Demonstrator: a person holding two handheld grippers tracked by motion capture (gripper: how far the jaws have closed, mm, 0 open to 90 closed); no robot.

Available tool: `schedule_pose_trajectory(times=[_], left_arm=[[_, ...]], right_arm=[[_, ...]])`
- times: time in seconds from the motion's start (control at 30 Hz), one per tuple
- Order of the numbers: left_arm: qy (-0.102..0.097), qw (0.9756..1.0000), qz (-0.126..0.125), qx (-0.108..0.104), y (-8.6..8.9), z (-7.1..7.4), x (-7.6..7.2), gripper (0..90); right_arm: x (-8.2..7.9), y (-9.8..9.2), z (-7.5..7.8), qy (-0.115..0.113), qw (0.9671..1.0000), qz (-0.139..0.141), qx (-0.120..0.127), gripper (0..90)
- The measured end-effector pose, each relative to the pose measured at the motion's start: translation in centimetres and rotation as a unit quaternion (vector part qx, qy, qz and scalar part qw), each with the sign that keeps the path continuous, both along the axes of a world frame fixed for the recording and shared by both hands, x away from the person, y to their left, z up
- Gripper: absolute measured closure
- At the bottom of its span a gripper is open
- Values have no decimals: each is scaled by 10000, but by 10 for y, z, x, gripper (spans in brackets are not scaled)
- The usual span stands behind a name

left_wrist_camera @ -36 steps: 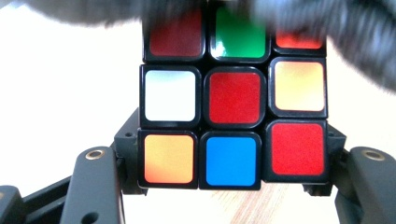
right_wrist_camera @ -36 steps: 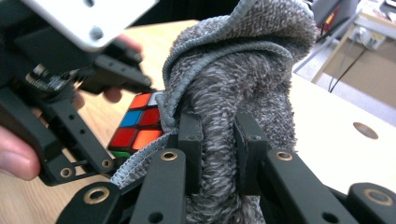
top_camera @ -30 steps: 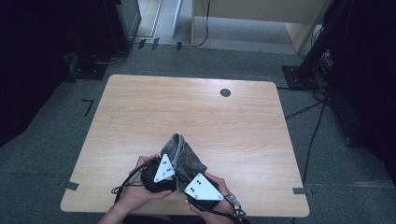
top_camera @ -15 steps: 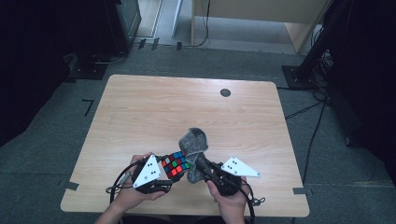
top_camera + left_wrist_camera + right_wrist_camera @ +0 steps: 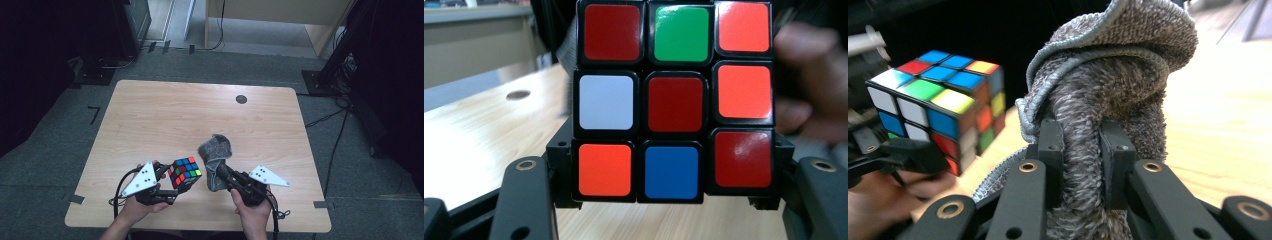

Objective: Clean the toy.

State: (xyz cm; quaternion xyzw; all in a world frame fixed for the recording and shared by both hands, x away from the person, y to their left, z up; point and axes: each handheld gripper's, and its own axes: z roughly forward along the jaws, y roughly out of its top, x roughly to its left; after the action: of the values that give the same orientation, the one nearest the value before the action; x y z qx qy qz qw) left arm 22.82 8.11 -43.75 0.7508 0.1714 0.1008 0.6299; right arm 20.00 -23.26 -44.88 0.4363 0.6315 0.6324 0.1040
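Puzzle cube (image 5: 184, 173) clamped in left gripper (image 5: 167, 182), held just above near table edge (image 5: 200, 225); rigid, light, slick-faced, best pinched across flat opposite faces. Right gripper (image 5: 222, 172) clenches soft grey cloth (image 5: 216, 155), bunched, limp, just beside cube.

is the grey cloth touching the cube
Apart. The high view shows bare table between the cloth and the cube; the right gripper view shows a gap too.
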Motion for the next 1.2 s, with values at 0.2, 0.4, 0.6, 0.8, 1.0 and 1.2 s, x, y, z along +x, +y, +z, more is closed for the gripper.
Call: schedule_pose_trajectory(times=[0.2,0.4,0.6,0.8,1.0,1.2], left_arm=[[449,9968,-235,-620,7,-3,7,341],[526,9946,-406,-801,9,0,6,341],[500,9958,-433,-638,7,-3,7,341],[539,9951,-522,-649,4,-3,6,341],[516,9962,-422,-563,8,-3,8,341],[612,9958,-521,-448,2,-6,8,340]], right_arm=[[-3,17,0,-162,9934,929,654,758],[-5,45,-10,-50,9895,1433,-195,761],[-6,26,6,-397,9914,1201,325,760],[-3,34,-2,-83,9877,1547,210,752],[-1,26,-3,-81,9918,1255,236,754],[-3,30,-1,-199,9901,1353,331,751]])
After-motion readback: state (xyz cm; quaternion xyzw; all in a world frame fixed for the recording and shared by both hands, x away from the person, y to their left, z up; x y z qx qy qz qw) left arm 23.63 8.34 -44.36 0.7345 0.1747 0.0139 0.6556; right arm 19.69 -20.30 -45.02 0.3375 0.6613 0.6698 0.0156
